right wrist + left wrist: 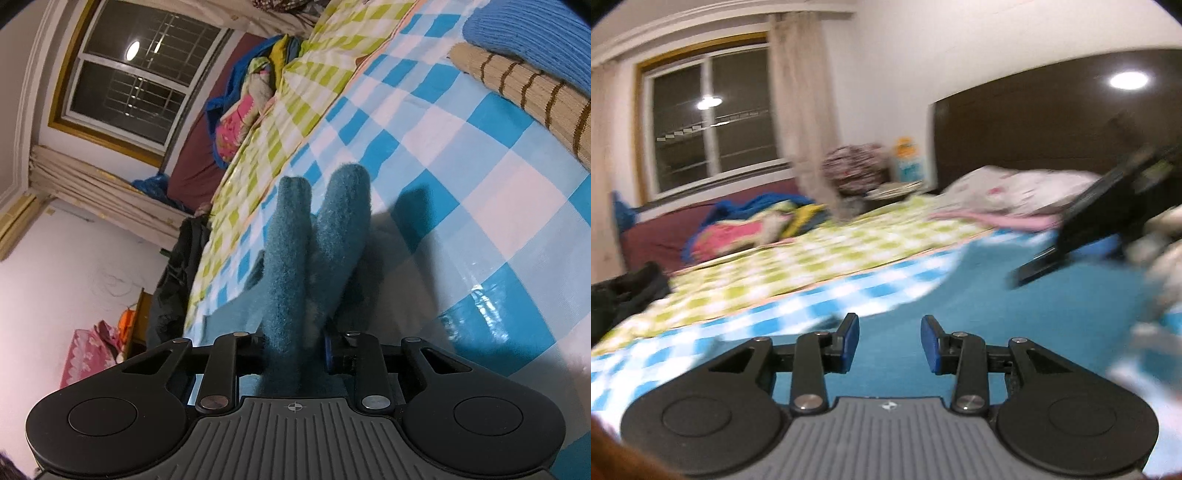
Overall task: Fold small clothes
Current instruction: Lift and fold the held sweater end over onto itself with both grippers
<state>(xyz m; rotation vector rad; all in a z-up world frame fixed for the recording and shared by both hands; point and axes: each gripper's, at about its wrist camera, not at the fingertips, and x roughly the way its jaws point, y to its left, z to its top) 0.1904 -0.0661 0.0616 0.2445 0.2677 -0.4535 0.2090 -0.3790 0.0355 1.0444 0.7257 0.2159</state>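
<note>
A fuzzy teal garment (314, 240) is bunched into two upright folds in the right wrist view. My right gripper (295, 350) is shut on it, above the blue and white checked sheet (480, 184). In the blurred left wrist view the same teal garment (979, 288) lies spread flat on the bed. My left gripper (889, 341) is open and empty just above the garment. The right gripper (1108, 221) shows as a dark shape at the right of that view.
A green checked sheet (812, 254) covers the far half of the bed. Folded clothes, one striped tan (524, 92) and one blue (535, 37), lie at the upper right. A colourful blanket pile (757, 225), pillows (1015, 192) and a dark headboard (1034, 122) stand beyond.
</note>
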